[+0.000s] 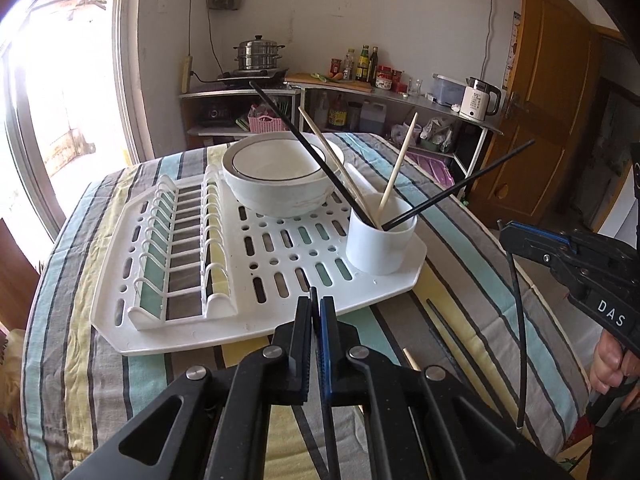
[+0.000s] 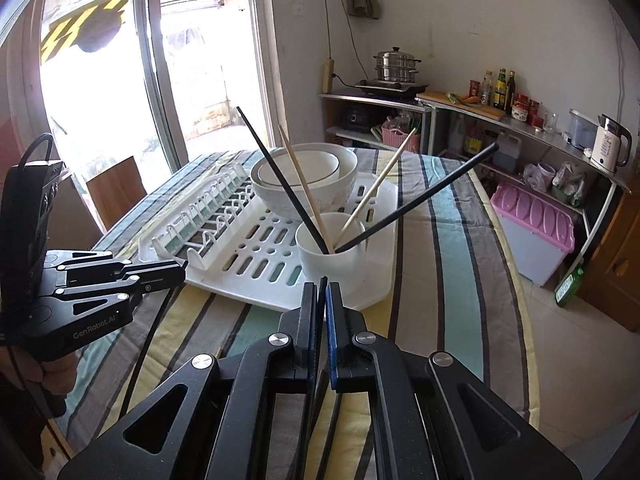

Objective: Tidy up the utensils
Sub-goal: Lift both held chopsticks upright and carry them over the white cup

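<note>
Dropping a stick is the big worry. The left hand-held gripper (image 1: 318, 304) is closed tight on one black chopstick (image 2: 146, 340). The right hand-held gripper (image 2: 322, 288) is closed tight on another black chopstick (image 1: 519, 320). Each stick is thin and smooth, and each is pinched near its top end, so the long part hangs down. A stick held like that can swing or slip out, I think.

Both held sticks are in front of the white cup (image 1: 376, 248), up off the tabletop (image 1: 480, 240). The cup is the place they should go, I think.

The cup can also cause trouble. It already has four chopsticks in it (image 1: 304, 145), two black and two wood-coloured, and they lean out to all sides. A stick coming in could bump one of them and miss the cup. A hard push could tip the cup, since it stands near the corner of the white rack (image 1: 240, 332). The two grippers are near each other, so they could knock together as well.

Two stacked white bowls (image 1: 272, 196) sit behind the cup on the same rack. One more black stick (image 1: 448, 332) lies on the tabletop in front of the cup, with the tip of a wood-coloured stick (image 1: 412, 360) beside it.
</note>
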`<control>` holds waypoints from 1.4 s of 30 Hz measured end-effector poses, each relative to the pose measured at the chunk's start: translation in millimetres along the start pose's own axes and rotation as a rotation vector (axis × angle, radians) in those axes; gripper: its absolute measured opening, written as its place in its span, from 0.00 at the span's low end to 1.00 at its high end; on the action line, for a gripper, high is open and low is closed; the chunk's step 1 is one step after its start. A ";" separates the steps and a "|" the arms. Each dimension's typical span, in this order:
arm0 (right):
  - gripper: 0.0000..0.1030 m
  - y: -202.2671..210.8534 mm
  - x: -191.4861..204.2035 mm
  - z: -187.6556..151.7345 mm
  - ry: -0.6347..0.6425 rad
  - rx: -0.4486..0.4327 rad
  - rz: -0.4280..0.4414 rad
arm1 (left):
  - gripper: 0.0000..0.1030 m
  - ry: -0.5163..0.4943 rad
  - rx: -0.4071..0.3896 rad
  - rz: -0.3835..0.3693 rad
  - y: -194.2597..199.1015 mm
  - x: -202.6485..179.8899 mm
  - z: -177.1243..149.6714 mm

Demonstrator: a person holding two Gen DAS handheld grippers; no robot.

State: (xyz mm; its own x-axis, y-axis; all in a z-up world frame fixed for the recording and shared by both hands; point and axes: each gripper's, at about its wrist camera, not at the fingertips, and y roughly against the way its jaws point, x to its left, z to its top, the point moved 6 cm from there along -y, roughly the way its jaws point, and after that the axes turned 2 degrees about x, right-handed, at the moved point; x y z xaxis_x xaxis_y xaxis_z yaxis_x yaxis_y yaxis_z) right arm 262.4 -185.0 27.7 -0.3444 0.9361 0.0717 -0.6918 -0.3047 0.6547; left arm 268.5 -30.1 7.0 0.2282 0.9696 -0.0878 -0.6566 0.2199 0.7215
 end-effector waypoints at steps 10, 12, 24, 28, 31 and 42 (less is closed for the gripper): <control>0.03 58.2 9.1 27.6 0.013 -0.164 -0.017 | 0.03 0.015 -0.175 0.002 78.1 5.3 31.2; 0.03 66.7 10.8 28.0 0.012 -0.185 -0.017 | 0.03 0.017 -0.199 0.003 90.6 6.0 31.3; 0.03 92.7 13.1 15.9 0.025 -0.228 -0.028 | 0.03 -0.005 -0.271 0.002 133.4 4.9 11.3; 0.03 95.0 10.7 14.7 0.018 -0.230 -0.032 | 0.03 -0.008 -0.271 0.001 137.7 3.9 8.8; 0.03 97.9 9.8 14.1 0.017 -0.235 -0.032 | 0.03 -0.010 -0.275 0.004 137.9 3.6 8.8; 0.03 99.0 12.5 13.4 0.047 -0.240 -0.048 | 0.03 -0.015 -0.281 0.002 139.8 -1.1 8.8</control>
State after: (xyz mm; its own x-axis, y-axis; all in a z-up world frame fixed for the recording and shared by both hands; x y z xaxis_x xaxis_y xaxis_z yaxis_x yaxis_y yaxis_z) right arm 198.1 -201.1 103.4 -0.3332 0.9428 0.0061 -0.8371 -0.2988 0.4583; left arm 182.8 -1.3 114.0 0.2359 0.9688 -0.0753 -0.8303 0.2412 0.5023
